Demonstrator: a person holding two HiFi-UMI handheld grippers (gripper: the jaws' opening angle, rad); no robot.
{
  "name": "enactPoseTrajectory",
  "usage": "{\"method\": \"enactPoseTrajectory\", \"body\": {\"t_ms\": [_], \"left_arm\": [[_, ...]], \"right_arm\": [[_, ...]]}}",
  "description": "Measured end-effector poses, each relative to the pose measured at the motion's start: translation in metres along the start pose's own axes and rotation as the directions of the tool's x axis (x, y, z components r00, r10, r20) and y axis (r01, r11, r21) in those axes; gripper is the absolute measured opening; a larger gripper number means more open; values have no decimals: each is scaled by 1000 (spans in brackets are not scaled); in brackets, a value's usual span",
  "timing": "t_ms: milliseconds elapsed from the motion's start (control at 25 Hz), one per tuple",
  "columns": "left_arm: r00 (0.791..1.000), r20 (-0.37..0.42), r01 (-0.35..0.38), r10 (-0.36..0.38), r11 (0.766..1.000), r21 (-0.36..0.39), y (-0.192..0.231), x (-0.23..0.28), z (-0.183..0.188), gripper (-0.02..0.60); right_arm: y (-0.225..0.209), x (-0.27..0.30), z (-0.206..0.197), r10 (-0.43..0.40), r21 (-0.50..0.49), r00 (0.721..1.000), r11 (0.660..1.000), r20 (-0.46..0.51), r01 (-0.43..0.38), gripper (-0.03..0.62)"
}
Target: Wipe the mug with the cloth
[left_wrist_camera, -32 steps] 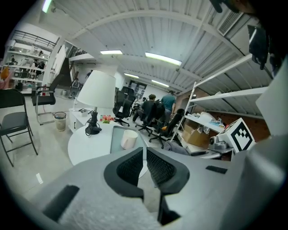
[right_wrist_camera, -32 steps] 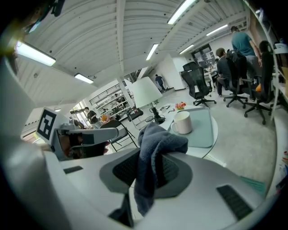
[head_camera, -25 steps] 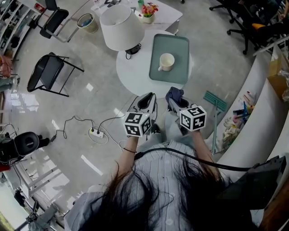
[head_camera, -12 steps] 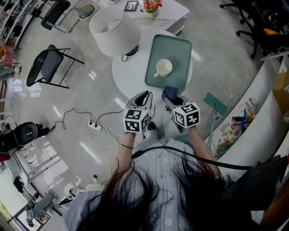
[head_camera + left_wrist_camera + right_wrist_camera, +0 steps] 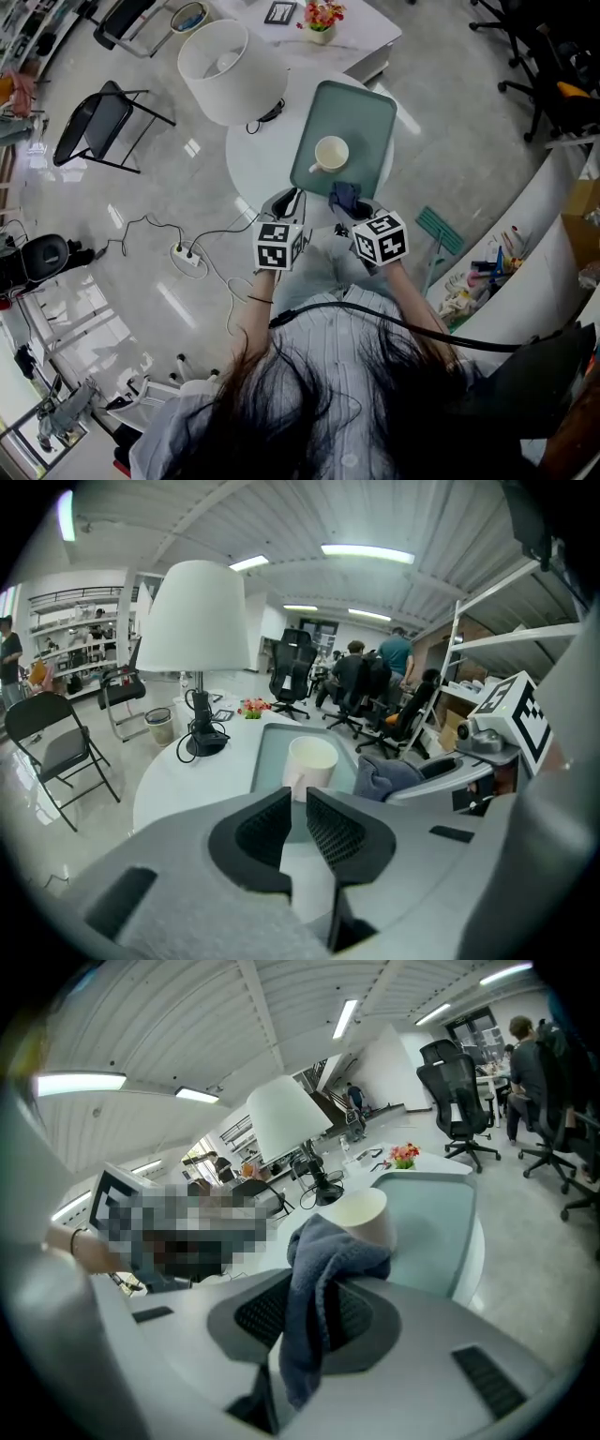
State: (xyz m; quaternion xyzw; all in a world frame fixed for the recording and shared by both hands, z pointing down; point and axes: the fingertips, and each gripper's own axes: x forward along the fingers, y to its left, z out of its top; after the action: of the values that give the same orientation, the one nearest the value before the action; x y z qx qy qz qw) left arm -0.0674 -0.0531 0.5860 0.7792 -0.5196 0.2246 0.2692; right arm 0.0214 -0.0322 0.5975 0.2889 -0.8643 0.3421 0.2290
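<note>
Seen from the head view, the cream ceramic mug [image 5: 331,152] [image 5: 310,761] [image 5: 367,1211] stands upright on the grey-green rectangular tray [image 5: 364,111] [image 5: 270,754] [image 5: 436,1232], toward the tray's 7 o'clock corner and apart from its raised rim. The tray is bare from the mug out to 12 and 2 o'clock. The tray lies on the round white table [image 5: 255,157] [image 5: 183,782], and its 3 o'clock side runs close to the table's edge.

At 10 o'clock from the mug stands the lamp with a white conical shade [image 5: 230,58] [image 5: 195,616], its dark base just beside the tray's left rim.

The right gripper [image 5: 349,208] [image 5: 319,1283] is clenched on the dark blue terry cloth [image 5: 343,196] [image 5: 389,778] [image 5: 319,1251], which bunches above the jaws and hangs down between them. The cloth sits over the tray's near rim at 5 o'clock from the mug, near it but apart.

The left gripper [image 5: 288,202] [image 5: 293,794] hovers over the table's near edge at 7 o'clock from the mug, its jaws drawn together to a slit with nothing between them.

On the floor at 9 o'clock, well apart from the table, stands a black folding chair [image 5: 101,131].

The print that can be made out is the black-and-white square pattern on each gripper's cube.
</note>
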Motion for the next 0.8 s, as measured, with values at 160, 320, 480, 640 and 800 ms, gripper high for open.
{"method": "enactPoseTrajectory", "body": {"t_ms": [160, 320, 480, 640, 800], "left_arm": [[1000, -27, -4, 4, 1000, 27, 2, 6, 1, 38], [998, -67, 7, -1, 996, 93, -1, 11, -4, 38], [995, -98, 26, -10, 987, 159, 2, 20, -5, 38], [990, -138, 65, -36, 975, 214, 5, 34, -8, 40], [979, -195, 114, -57, 948, 297, 8, 51, -12, 41]], "right_arm": [[-7, 5, 4, 0, 15, 1000, 1000, -11, 0, 86], [-8, 10, -1, 3, 30, 999, 1000, -41, -1, 87], [-6, 18, 2, 8, 53, 999, 999, -47, -5, 87], [-5, 30, 8, 3, 57, 998, 998, -62, 0, 87], [-4, 38, 12, 11, 68, 997, 998, -78, -6, 87]]}}
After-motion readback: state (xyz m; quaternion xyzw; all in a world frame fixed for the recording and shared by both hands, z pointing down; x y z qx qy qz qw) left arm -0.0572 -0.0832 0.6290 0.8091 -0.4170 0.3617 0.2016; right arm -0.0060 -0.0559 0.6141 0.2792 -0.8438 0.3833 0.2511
